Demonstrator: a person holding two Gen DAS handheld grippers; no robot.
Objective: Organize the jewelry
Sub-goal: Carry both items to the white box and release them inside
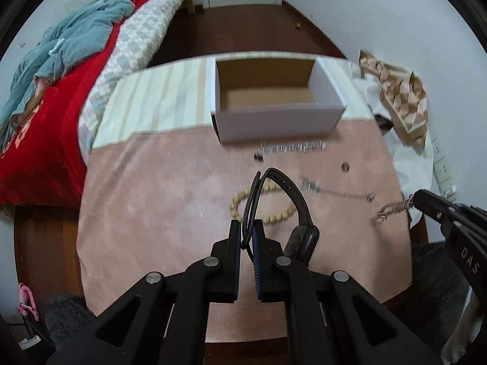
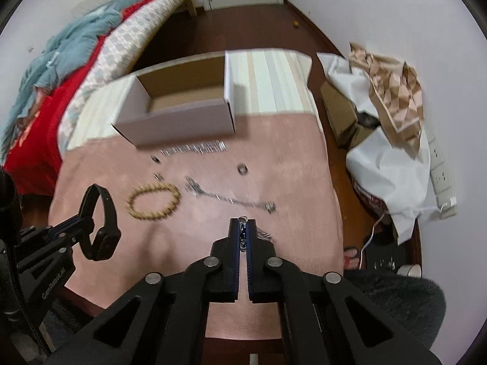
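My left gripper point(image 1: 247, 228) is shut on the strap of a black smartwatch point(image 1: 299, 237), held above the pink cloth; it also shows in the right wrist view point(image 2: 102, 231). My right gripper point(image 2: 243, 223) is shut on a silver chain point(image 2: 264, 233), which dangles from it in the left wrist view point(image 1: 394, 208). A beaded wooden bracelet point(image 2: 153, 196), a long silver chain point(image 2: 231, 197), a silver bracelet point(image 2: 194, 148) and small rings point(image 2: 242, 169) lie on the cloth. An open white cardboard box point(image 1: 274, 103) stands behind them, empty inside.
The pink cloth point(image 1: 152, 213) covers a table. A bed with a red blanket point(image 1: 45, 121) is at the left. White fabric and a patterned paper bag point(image 2: 395, 103) lie at the right, next to a power strip point(image 2: 441, 176).
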